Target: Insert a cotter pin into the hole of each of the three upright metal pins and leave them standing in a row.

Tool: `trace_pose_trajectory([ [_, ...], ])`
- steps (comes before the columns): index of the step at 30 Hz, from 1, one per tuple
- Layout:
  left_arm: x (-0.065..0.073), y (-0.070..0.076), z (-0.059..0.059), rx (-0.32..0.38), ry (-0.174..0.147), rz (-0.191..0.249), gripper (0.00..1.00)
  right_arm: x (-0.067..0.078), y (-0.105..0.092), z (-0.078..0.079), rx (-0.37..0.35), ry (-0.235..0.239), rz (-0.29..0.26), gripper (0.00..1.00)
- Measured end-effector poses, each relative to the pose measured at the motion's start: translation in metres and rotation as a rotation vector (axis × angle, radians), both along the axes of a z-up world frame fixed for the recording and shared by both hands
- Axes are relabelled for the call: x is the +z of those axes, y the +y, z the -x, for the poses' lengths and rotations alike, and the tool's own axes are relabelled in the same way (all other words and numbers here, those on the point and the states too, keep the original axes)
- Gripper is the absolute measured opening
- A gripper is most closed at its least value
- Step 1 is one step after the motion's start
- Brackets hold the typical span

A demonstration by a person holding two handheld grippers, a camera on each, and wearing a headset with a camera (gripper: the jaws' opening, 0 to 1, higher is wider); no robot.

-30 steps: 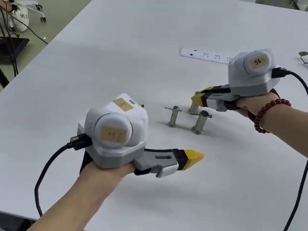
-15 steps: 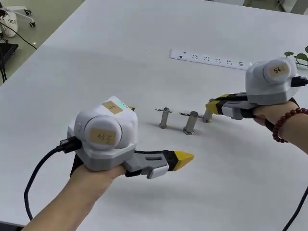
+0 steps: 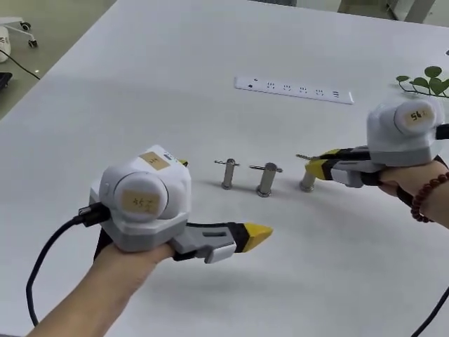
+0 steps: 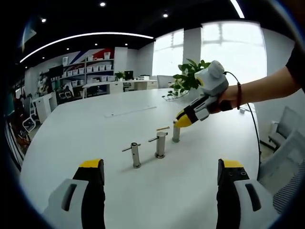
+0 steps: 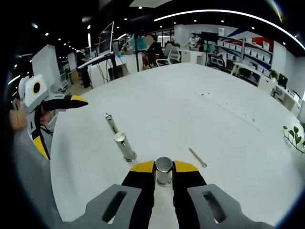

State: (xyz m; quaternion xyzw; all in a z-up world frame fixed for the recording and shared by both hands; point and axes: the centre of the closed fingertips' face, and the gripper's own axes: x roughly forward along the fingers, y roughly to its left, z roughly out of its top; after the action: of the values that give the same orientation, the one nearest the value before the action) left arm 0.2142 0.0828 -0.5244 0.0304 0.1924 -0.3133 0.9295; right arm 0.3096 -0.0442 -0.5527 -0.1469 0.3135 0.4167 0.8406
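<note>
Three upright metal pins stand in a row on the white table. The left pin (image 3: 228, 174) and middle pin (image 3: 265, 180) each carry a cotter pin through the top. My right gripper (image 3: 315, 168) is shut on the right pin (image 3: 307, 183), and a cotter pin (image 3: 303, 157) sticks out sideways near its head. In the right gripper view the jaws clamp that pin (image 5: 164, 175), with the cotter pin (image 5: 197, 157) to its right. My left gripper (image 3: 256, 236) hovers in front of the row; its jaws stand wide apart in the left gripper view, open (image 4: 161, 167) and holding nothing.
A white power strip (image 3: 293, 90) lies across the table behind the pins. A green plant (image 3: 423, 80) sits at the far right edge. Shelves, desks and chairs stand beyond the table.
My right gripper has carried the third pin out to the right, from behind the other two into line with them. The left gripper has stayed put.
</note>
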Motion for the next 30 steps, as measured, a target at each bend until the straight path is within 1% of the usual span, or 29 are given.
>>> trace_pose_trajectory([
  [4,0.001,0.001,0.000,-0.005,-0.001,0.000,0.99,-0.001,-0.004,0.006,0.006,0.005,-0.004,0.08],
  [10,0.002,0.003,0.000,-0.006,-0.001,-0.002,0.99,0.000,0.003,0.023,0.030,0.009,-0.004,0.08],
  [14,-0.001,0.001,0.002,-0.021,0.011,-0.017,0.98,0.001,0.010,0.035,0.052,0.015,-0.010,0.08],
  [20,0.000,-0.001,0.003,-0.029,0.008,-0.017,0.98,0.000,0.023,0.050,0.087,0.016,-0.011,0.08],
  [23,-0.001,0.000,0.003,-0.030,0.013,-0.021,0.98,0.000,0.028,0.054,0.100,0.009,-0.006,0.08],
  [30,0.001,0.001,0.003,-0.027,0.007,-0.020,0.98,-0.003,0.042,0.063,0.126,0.012,-0.008,0.08],
])
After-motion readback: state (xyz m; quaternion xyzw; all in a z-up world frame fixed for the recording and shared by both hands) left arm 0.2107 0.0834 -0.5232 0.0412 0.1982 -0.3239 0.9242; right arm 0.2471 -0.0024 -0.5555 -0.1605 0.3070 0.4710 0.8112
